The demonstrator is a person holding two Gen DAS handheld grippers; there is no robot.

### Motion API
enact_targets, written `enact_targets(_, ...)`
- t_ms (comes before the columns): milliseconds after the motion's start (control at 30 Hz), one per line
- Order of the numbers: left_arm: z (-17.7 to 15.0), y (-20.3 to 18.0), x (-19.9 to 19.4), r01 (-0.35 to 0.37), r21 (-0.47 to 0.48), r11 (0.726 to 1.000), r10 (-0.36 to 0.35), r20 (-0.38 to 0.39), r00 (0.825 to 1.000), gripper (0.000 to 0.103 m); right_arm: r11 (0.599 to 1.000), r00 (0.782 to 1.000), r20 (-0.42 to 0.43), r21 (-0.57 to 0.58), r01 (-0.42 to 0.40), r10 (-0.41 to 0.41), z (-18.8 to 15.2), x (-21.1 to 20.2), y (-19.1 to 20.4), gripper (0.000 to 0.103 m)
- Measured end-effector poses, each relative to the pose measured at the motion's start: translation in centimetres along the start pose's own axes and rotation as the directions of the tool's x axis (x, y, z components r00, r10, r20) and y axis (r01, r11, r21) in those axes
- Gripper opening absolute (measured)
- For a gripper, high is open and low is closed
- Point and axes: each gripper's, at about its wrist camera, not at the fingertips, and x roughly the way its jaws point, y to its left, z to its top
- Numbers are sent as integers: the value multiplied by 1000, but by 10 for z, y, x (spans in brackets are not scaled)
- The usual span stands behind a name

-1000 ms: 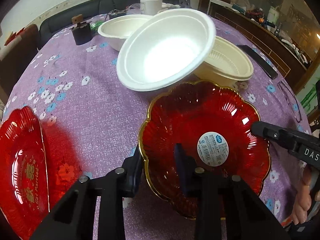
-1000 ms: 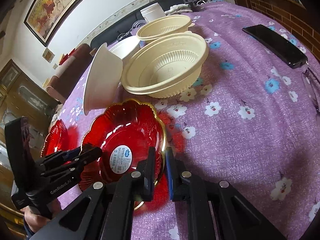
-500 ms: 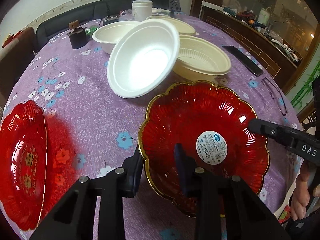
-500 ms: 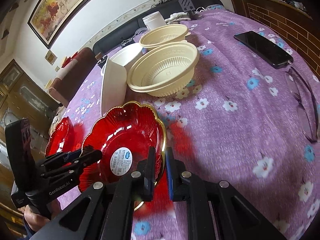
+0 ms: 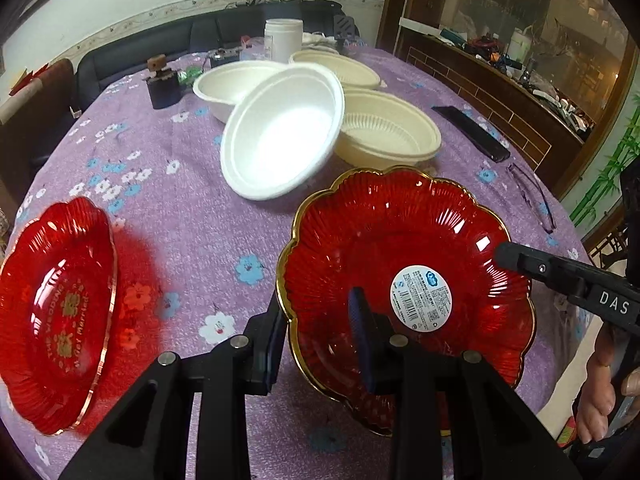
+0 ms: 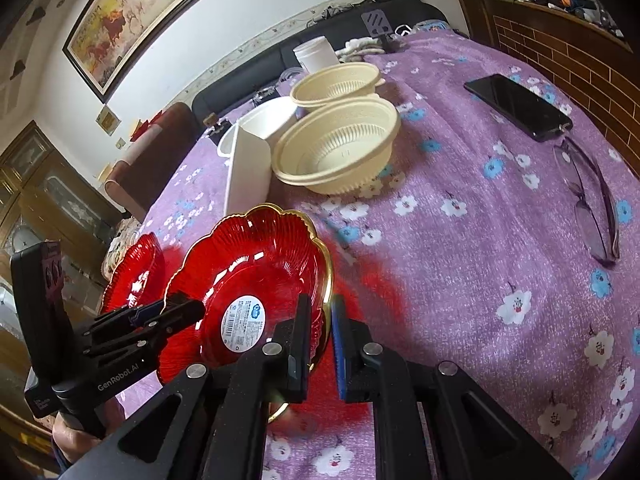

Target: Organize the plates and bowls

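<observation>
Two grippers are clamped on one scalloped red glass plate with a gold rim [image 5: 404, 240], which is held clear of the purple flowered tablecloth [image 5: 180, 200] at the table's near edge. The left gripper [image 5: 320, 328] is closed on the plate's left rim, one finger under it and one inside; the right gripper [image 6: 320, 332] pinches the opposite rim, its fingers nearly together. A round white sticker [image 5: 421, 294] is seen at the plate's centre. A second red plate with gold lettering [image 5: 56, 312] lies flat near the table's left edge, apart from the held one.

Toward the table's middle, a white foam bowl [image 5: 280, 140] is propped on its side against a cream ribbed plastic bowl [image 6: 340, 152]. Behind them a second white foam bowl [image 5: 228, 84] and a second cream bowl [image 6: 336, 84] are set. A black phone [image 6: 520, 106] and a pair of glasses [image 6: 592, 216] lie by the right edge. At the far edge a white jar [image 5: 283, 40] is stood, with a dark sofa [image 5: 160, 40] beyond. A framed painting [image 6: 152, 12] is hung on the white wall, and a brick-faced counter [image 6: 568, 52] runs along the right.
</observation>
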Motion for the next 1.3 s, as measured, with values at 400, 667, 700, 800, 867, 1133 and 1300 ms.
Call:
enact_targets(400, 17, 3, -18, 2, -4, 1000, -2, 63, 998, 30, 1000, 999, 30, -22, -16, 17, 14, -10, 12, 10)
enact_targets(667, 18, 15, -29, -5, -28, 1000, 7, 84, 996, 30, 999, 999, 23, -38, -34, 35, 24, -6, 26, 10)
enact_targets(700, 18, 17, -32, -3, -31, 1000, 6, 89, 996, 30, 998, 999, 25, -42, -36, 37, 26, -6, 29, 10)
enact_targets(800, 18, 25, -38, -8, -46, 999, 12, 105, 994, 30, 997, 999, 31, -58, -44, 45, 29, -7, 39, 10)
enact_targets(867, 18, 32, -43, -17, -58, 998, 23, 114, 993, 30, 996, 998, 35, -73, -47, 49, 30, -8, 47, 10)
enact_targets(1133, 13, 66, -64, -60, -128, 990, 79, 150, 986, 30, 986, 997, 22, -150, -76, 80, 38, 5, 90, 10)
enact_targets(1300, 7, 93, -77, -94, -185, 978, 124, 160, 979, 30, 977, 994, -13, -183, -110, 110, 42, 24, 116, 10)
